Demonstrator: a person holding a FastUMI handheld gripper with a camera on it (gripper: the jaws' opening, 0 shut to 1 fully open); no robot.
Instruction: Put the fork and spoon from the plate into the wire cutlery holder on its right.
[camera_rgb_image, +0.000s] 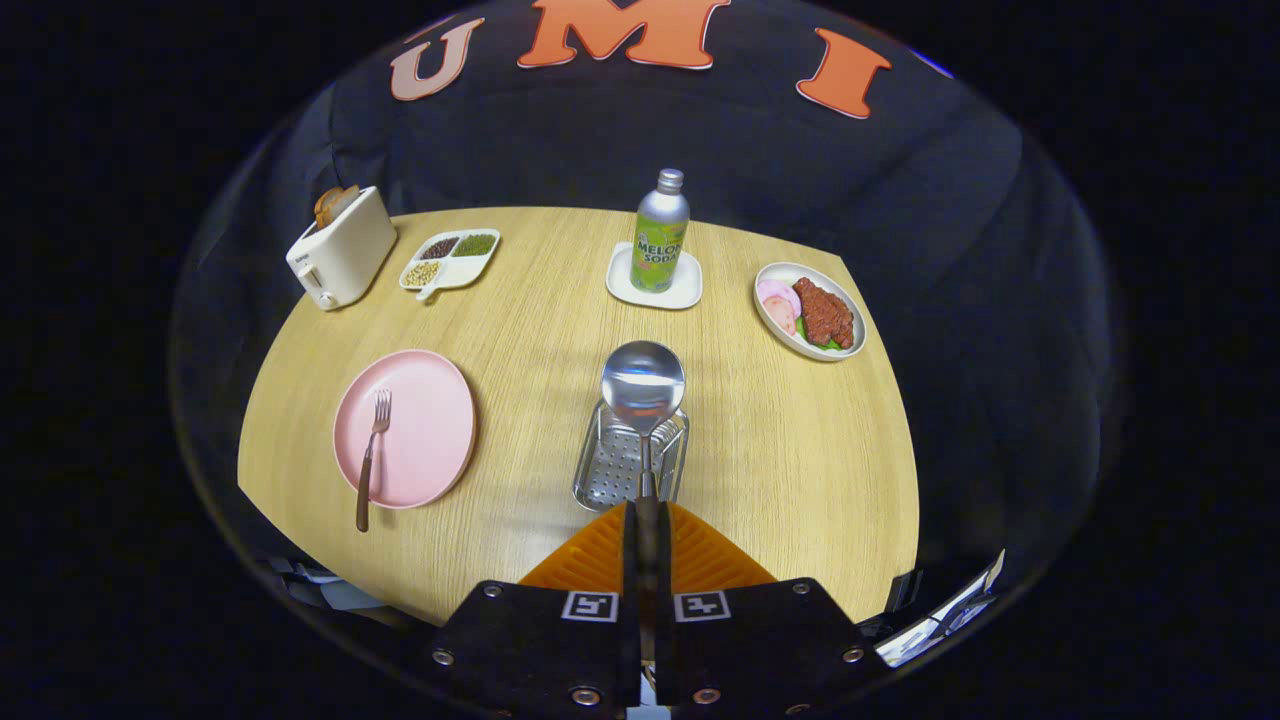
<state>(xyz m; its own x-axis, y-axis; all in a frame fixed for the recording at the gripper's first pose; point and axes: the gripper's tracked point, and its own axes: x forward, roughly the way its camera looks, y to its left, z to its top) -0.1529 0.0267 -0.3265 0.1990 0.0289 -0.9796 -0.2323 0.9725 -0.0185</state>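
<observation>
My gripper (647, 512) is shut on the handle of a metal spoon (643, 385), whose round bowl points away from me and hangs over the wire cutlery holder (612, 472). The holder stands on the wooden table just ahead of the orange fingers (592, 555). To its left lies the pink plate (425, 412) with a fork (372, 455) on it; the fork's tines point away and its dark handle sticks out past the plate's near rim.
At the back of the table (800, 450) stand a white toaster (342, 250), a divided dish of beans (450, 260), a soda bottle (661, 232) on a white coaster, and an oval dish of meat (810, 310) at the right.
</observation>
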